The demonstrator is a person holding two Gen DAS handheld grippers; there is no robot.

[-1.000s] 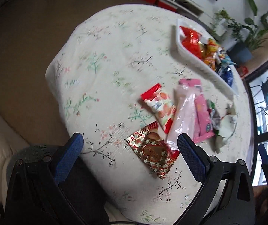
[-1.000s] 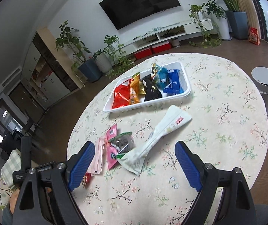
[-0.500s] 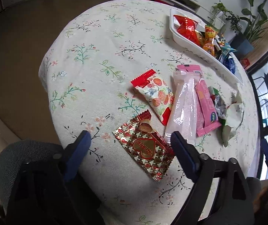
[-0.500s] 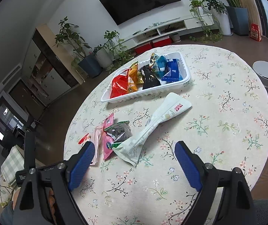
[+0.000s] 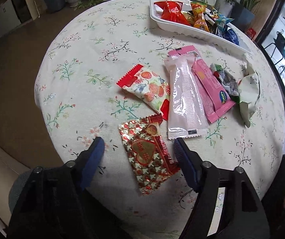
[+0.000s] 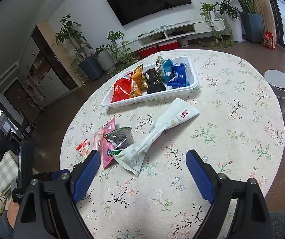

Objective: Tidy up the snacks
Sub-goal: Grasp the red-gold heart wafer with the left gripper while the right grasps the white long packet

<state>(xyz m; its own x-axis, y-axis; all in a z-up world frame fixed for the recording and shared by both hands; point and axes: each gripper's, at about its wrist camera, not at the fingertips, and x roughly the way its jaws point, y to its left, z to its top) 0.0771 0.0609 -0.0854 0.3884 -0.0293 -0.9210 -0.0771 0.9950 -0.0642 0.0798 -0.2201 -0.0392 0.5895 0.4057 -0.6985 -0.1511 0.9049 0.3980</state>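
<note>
Hovering low over the near edge of the round table (image 5: 78,63), the left gripper (image 5: 138,145) has its jaws spread wide, one blue finger (image 5: 91,159) on each side of the red-and-gold heart packet (image 5: 147,153); nothing is held, and contact with the wrapper cannot be told. Beyond it lie the strawberry-print packet (image 5: 148,88), the pale pink sachet (image 5: 184,99) and the bright pink bar (image 5: 210,87), overlapping side by side. A dark crumpled bag (image 5: 227,79) and a long white pouch (image 6: 162,131) sit just beside those. The white tray (image 6: 156,97), farther back, holds red, orange, black and blue snack bags. The right gripper (image 6: 142,159) is raised above the table, tilted downward, jaws also wide apart and empty, aimed short of the white pouch.
</note>
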